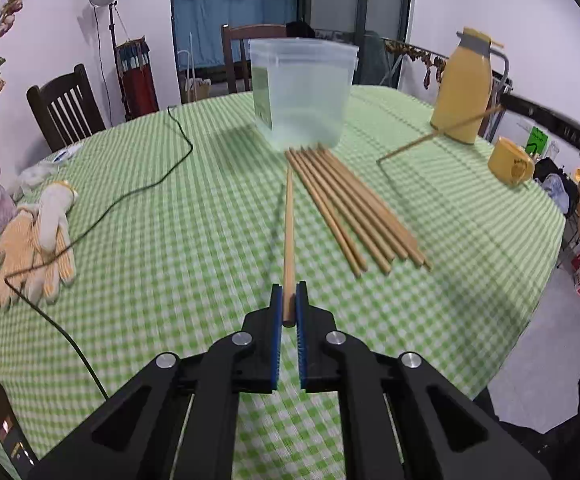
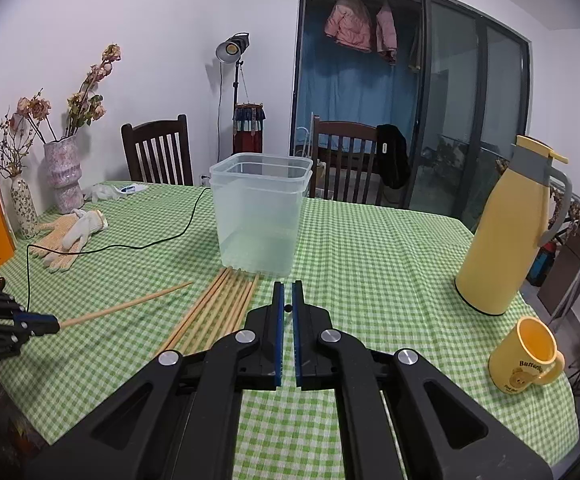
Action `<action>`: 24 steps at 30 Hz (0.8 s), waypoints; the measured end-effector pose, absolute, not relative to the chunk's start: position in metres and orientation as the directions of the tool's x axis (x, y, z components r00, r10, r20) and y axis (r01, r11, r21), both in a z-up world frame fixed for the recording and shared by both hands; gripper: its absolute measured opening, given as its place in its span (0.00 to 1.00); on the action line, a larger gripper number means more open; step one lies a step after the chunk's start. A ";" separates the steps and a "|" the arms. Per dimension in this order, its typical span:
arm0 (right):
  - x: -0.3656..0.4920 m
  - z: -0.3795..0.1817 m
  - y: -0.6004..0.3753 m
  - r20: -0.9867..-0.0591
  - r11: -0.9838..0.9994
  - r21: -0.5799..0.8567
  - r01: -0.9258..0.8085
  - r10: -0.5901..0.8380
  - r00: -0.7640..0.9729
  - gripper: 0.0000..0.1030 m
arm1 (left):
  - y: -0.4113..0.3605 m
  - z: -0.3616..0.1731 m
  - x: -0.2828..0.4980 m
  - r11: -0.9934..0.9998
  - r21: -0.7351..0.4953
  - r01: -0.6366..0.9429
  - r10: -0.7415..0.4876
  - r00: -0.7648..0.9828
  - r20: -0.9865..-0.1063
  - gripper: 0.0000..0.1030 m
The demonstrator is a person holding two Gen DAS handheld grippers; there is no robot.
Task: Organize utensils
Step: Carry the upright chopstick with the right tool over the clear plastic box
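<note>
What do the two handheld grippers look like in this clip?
Both are matte black plastic, with angular linkage arms that have triangular cut-outs and round silver pivot bolts. The left gripper and the right gripper each have two flat parallel fingers lined with blue ribbed pads. No cable runs to either. From the right wrist view, the left gripper's side shows stacked black linkage plates. No sleeve is clearly visible.
</note>
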State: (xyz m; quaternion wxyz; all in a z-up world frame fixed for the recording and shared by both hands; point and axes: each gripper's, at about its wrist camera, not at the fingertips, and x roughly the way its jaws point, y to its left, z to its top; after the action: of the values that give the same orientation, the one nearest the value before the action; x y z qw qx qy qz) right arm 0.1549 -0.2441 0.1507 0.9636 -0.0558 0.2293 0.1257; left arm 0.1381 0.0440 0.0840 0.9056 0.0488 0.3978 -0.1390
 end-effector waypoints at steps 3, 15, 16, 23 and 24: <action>0.158 0.153 -0.244 -0.452 0.963 -0.050 -0.264 0.214 0.866 0.04 | 0.044 0.099 0.142 0.951 -0.025 0.309 -0.230 0.649 -0.725 0.04; 0.163 0.155 -0.251 -0.442 0.965 -0.046 -0.258 0.212 0.872 0.04 | 0.044 0.130 0.148 0.955 -0.010 0.295 -0.227 0.711 -0.665 0.04; 0.164 0.155 -0.250 -0.441 0.965 -0.045 -0.259 0.213 0.872 0.04 | 0.045 0.134 0.148 0.956 -0.014 0.294 -0.230 0.718 -0.657 0.04; 0.167 0.158 -0.248 -0.435 0.962 -0.047 -0.268 0.222 0.873 0.04 | 0.052 0.159 0.155 0.961 -0.031 0.274 -0.237 0.762 -0.603 0.04; 0.168 0.159 -0.248 -0.432 0.962 -0.047 -0.267 0.222 0.874 0.04 | 0.051 0.161 0.158 0.961 -0.034 0.274 -0.240 0.767 -0.595 0.04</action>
State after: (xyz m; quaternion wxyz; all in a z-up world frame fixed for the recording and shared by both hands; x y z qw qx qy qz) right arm 0.1682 -0.2485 0.1588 0.9666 -0.0528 0.2166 0.1264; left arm 0.1577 0.0512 0.1612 0.9396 0.0276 0.3127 -0.1367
